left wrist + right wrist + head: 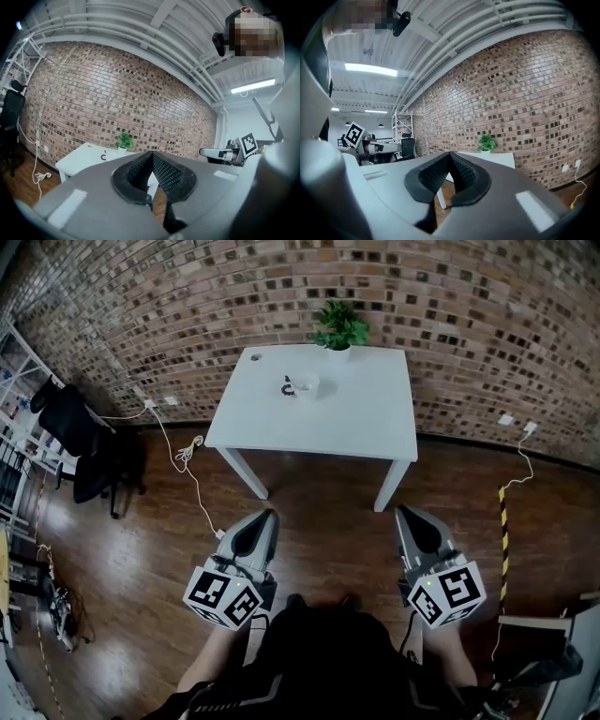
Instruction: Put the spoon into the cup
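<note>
We stand well away from the white table, which lies at 12 o'clock from us across a stretch of wooden floor. Both tools point level towards it. The left tongs are pressed together with nothing between the pads, and the right tongs are likewise together and empty.

On the table a white cup sits towards the far side. A potted plant stands at about 1 o'clock of it, by the far edge. A small dark thing lies touching or just beside the cup at its 9 o'clock. It is too small for us to say whether that is the spoon, a handle or something else, and we cannot make out whether a spoon rests inside the cup.

We judge that the scene fits two stages. Either the spoon lies by the cup, waiting to be lifted in, or it is in the cup and we stand clear. Neither pair of tongs carries anything, and neither is near the table.
</note>
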`<control>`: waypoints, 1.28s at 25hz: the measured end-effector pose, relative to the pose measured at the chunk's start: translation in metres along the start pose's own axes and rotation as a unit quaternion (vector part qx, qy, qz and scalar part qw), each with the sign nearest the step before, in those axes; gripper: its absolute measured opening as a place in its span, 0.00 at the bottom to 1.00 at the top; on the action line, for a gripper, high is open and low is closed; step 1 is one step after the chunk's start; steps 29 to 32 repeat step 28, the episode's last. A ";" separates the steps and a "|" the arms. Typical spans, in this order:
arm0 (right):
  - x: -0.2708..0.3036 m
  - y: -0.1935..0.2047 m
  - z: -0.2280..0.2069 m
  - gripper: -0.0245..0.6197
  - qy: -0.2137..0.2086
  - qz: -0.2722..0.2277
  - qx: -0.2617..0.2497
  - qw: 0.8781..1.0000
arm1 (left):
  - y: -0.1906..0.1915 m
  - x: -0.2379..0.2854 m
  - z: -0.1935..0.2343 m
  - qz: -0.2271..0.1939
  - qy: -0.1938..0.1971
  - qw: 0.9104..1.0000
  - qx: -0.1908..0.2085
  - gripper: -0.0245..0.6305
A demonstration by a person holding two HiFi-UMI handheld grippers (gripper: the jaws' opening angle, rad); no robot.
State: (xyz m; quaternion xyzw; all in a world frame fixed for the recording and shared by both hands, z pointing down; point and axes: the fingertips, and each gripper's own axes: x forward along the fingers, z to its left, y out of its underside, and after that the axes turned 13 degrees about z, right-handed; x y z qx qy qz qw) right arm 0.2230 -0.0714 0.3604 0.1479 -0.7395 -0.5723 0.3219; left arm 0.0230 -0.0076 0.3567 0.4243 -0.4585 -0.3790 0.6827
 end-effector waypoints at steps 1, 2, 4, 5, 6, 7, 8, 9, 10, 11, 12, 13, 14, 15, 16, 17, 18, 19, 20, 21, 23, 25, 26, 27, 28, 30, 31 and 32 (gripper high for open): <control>0.002 0.001 0.002 0.05 0.002 0.000 0.003 1.000 | 0.001 -0.002 0.003 0.001 0.001 1.000 0.000 0.04; 0.004 0.001 0.004 0.05 0.005 0.000 0.006 1.000 | 0.003 -0.004 0.007 0.004 0.002 1.000 0.000 0.04; 0.004 0.003 0.009 0.05 0.015 0.001 0.007 1.000 | 0.006 -0.007 0.015 0.008 0.005 1.000 -0.001 0.04; 0.005 0.003 0.012 0.05 0.019 0.002 0.007 1.000 | 0.006 -0.009 0.018 0.006 0.007 1.000 0.000 0.04; 0.005 0.004 0.015 0.05 0.022 0.002 0.006 1.000 | 0.007 -0.012 0.020 0.004 0.011 1.000 0.001 0.04; 0.006 0.004 0.019 0.05 0.024 0.002 0.006 1.000 | 0.007 -0.014 0.022 0.002 0.015 1.000 0.004 0.04; 0.006 0.004 0.023 0.05 0.025 0.000 0.006 1.000 | 0.008 -0.017 0.023 0.001 0.019 1.000 0.006 0.04; 0.007 0.004 0.027 0.05 0.027 -0.001 0.007 1.000 | 0.009 -0.019 0.025 0.001 0.024 1.000 0.008 0.04; 0.008 0.003 0.030 0.05 0.029 -0.002 0.007 1.000 | 0.010 -0.020 0.027 0.000 0.028 1.000 0.010 0.04; 0.009 0.003 0.033 0.05 0.032 -0.003 0.007 0.999 | 0.011 -0.020 0.029 0.000 0.033 0.999 0.011 0.04; 0.010 0.002 0.036 0.05 0.035 -0.004 0.005 0.999 | 0.012 -0.020 0.032 -0.001 0.038 0.999 0.012 0.04; 0.011 0.002 0.038 0.05 0.038 -0.004 0.004 0.999 | 0.012 -0.019 0.034 -0.001 0.041 0.999 0.012 0.04; 0.012 0.001 0.040 0.05 0.041 -0.005 0.002 0.999 | 0.013 -0.018 0.037 0.001 0.044 0.999 0.011 0.04; 0.013 0.002 0.042 0.05 0.043 -0.004 0.003 0.999 | 0.013 -0.017 0.039 0.005 0.046 0.999 0.009 0.04; 0.014 0.002 0.043 0.05 0.044 -0.003 0.004 0.999 | 0.013 -0.017 0.040 0.006 0.048 0.999 0.008 0.04; 0.015 0.002 0.044 0.05 0.045 -0.002 0.005 0.999 | 0.013 -0.018 0.040 0.007 0.051 0.999 0.008 0.04; 0.016 0.002 0.046 0.05 0.047 -0.001 0.004 0.999 | 0.012 -0.019 0.041 0.007 0.053 0.999 0.009 0.04; 0.017 0.001 0.047 0.05 0.048 -0.001 0.003 0.999 | 0.011 -0.019 0.042 0.008 0.053 0.998 0.009 0.04; 0.017 0.000 0.049 0.05 0.049 -0.001 0.002 0.999 | 0.010 -0.019 0.043 0.009 0.054 0.998 0.008 0.04; 0.017 -0.001 0.050 0.05 0.049 -0.002 0.002 0.999 | 0.010 -0.020 0.044 0.010 0.055 0.998 0.006 0.04; 0.018 -0.003 0.051 0.05 0.050 -0.004 0.003 0.999 | 0.013 -0.020 0.046 0.009 0.053 0.999 0.002 0.04; 0.019 -0.002 0.053 0.05 0.050 -0.005 0.003 0.999 | 0.018 -0.020 0.051 0.005 0.046 0.999 0.001 0.04; 0.019 -0.002 0.053 0.05 0.051 -0.005 0.003 0.999 | 0.020 -0.019 0.053 0.004 0.043 0.999 0.000 0.04; 0.020 -0.002 0.053 0.05 0.052 -0.006 0.001 0.999 | 0.021 -0.018 0.054 0.003 0.041 0.999 -0.001 0.04; 0.021 -0.002 0.054 0.05 0.053 -0.006 0.000 0.999 | 0.022 -0.018 0.055 0.003 0.039 0.999 -0.002 0.04; 0.021 -0.002 0.054 0.05 0.053 -0.006 0.000 0.999 | 0.022 -0.018 0.055 0.003 0.039 0.999 -0.002 0.04; 0.021 -0.002 0.054 0.05 0.053 -0.006 0.000 0.999 | 0.022 -0.018 0.055 0.003 0.039 0.999 -0.002 0.04; 0.021 -0.002 0.054 0.05 0.053 -0.006 0.000 0.999 | 0.022 -0.018 0.055 0.003 0.039 0.999 -0.002 0.04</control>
